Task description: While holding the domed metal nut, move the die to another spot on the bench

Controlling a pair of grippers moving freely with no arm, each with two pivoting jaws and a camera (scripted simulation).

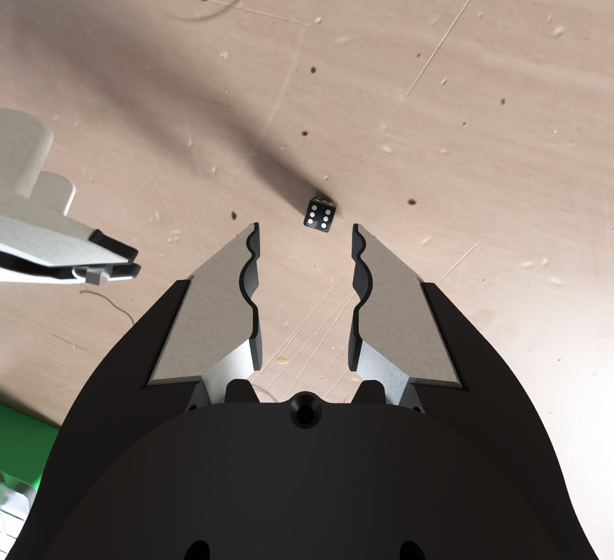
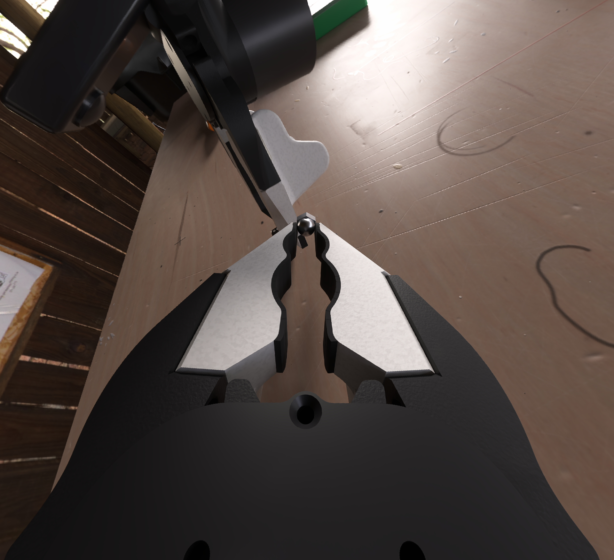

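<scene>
Jaws: left gripper (image 1: 305,228) wide above die (image 1: 319,214); right gripper (image 2: 305,231) pinches domed nut (image 2: 305,226).

The left gripper (image 1: 305,228) hangs above the die (image 1: 320,213), jaws spread wide — tips just short of it. The right gripper (image 2: 305,228) sits beside it, fingertips pinching the domed metal nut (image 2: 305,226).

Two tools (image 1: 305,228) (image 2: 305,230), one die (image 1: 319,214), one domed nut (image 2: 306,227), one green block (image 2: 339,2).
</scene>
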